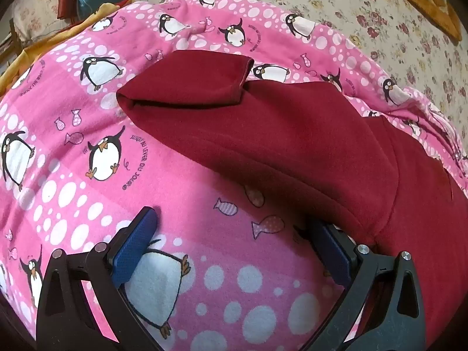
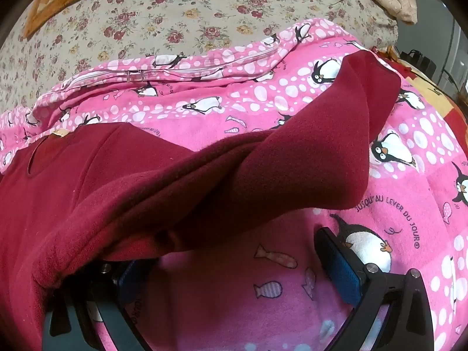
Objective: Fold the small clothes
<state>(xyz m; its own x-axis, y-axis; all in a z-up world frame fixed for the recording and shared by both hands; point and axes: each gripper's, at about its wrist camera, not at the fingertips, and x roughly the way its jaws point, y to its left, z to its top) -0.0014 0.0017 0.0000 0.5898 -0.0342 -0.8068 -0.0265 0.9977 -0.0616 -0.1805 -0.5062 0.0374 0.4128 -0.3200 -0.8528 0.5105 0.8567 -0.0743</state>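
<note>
Garment: we see the dark red fleece top [image 1: 263,134] lying on the pink penguin blanket [image 1: 87,175], one sleeve [image 1: 187,79] folded back across itself.
Left tongs [image 1: 234,242]: wide open, holding nothing; the right-side finger sits under the top's edge.
Right tongs [image 2: 231,263]: spread wide too; fleece drapes over the left-side finger, gripped by neither.
Risk: we judge that closing now could pinch blanket together with fleece, dragging both and undoing the sleeve fold.
Risk: the thick fleece may spring back open.
Containers: none that we can see.
</note>
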